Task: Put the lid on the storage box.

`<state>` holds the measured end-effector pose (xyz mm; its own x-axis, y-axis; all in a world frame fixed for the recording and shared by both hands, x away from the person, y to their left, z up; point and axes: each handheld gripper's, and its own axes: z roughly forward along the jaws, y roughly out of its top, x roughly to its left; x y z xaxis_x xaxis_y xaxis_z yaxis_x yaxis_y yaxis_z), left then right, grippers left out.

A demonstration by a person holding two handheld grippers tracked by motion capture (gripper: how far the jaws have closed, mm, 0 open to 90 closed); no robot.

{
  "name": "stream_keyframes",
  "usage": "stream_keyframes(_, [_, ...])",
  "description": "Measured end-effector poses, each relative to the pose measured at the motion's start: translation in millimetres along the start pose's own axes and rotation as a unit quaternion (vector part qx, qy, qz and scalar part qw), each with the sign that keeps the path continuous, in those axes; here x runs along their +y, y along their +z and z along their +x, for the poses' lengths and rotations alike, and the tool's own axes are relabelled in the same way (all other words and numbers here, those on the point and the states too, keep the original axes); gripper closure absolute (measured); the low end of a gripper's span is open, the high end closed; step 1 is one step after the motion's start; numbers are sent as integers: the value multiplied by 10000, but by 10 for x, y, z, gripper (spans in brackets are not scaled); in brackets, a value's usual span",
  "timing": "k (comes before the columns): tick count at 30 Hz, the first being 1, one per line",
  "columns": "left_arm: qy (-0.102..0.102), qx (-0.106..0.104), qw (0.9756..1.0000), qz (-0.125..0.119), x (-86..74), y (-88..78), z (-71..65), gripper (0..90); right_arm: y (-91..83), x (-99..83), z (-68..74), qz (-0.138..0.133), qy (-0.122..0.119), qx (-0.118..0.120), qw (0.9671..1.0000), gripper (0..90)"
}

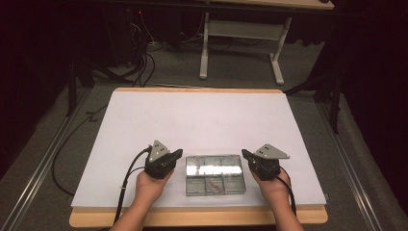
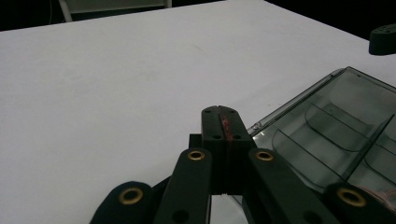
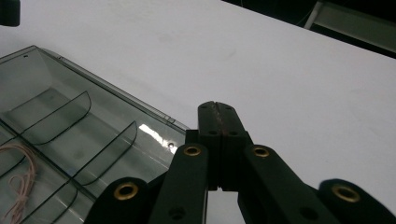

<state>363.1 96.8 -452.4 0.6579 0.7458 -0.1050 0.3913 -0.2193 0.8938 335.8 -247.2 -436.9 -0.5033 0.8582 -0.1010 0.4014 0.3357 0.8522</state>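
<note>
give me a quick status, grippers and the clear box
Left gripper shut, empty, left of clear box. Right gripper shut, empty, right of it. Box lid closed, thin cord inside. Nothing in the way.

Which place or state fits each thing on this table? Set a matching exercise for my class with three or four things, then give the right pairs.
Things:
1. left gripper
2. right gripper
3. clear compartment box
4. pale thread

Places or states:
A. lies inside a compartment of the box
B. jaws shut, at the box's right end
C. sits between the two grippers, near the table's front edge
D. jaws shut, at the box's left end

Pairs: 1-D, 2-B, 3-C, 4-A
</note>
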Motion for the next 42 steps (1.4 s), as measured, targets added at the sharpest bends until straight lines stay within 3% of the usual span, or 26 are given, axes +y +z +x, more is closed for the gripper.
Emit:
stream_keyframes(7, [97,168,9998,36,-81,-90,92,900,5,-51,-17,55,51,-29,10000,900])
stream_keyframes(14, [96,429,9989,128,-234,-245,332,878,2,-172,-105,196,152,-120,9996,900])
stream_keyframes(20, [61,777,9966,250,-394,-452,625,850,-63,-293,-249,272,356,-271,9986,872])
stream_keyframes(23, [-81,934,9952,266,-468,-609,831,804,-118,-366,-343,318,429,-393,9978,839])
stream_keyframes(28, [-189,1284,9911,307,-576,-901,1162,723,-250,-552,-546,310,736,-633,9948,736])
stream_keyframes(30, [-211,1315,9907,276,-629,-973,1232,689,-304,-621,-615,256,829,-758,9933,696])
stream_keyframes(32, [-348,1254,9913,174,-693,-1008,1273,653,-333,-677,-673,172,920,-840,9921,674])
stream_keyframes(35, [-217,1287,9914,-3,-710,-1032,1240,601,-317,-737,-735,122,1121,-739,9909,666])
stream_keyframes(38, [-110,1311,9913,84,-712,-1012,1215,550,-336,-767,-694,-36,993,-863,9913,668])
stream_keyframes(40, [-165,1237,9919,240,-704,-987,1234,517,-348,-770,-646,-114,802,-951,9922,661])
stream_keyframes(42, [-124,1255,9916,285,-702,-978,1228,499,-353,-774,-644,-134,837,-1002,9914,654])
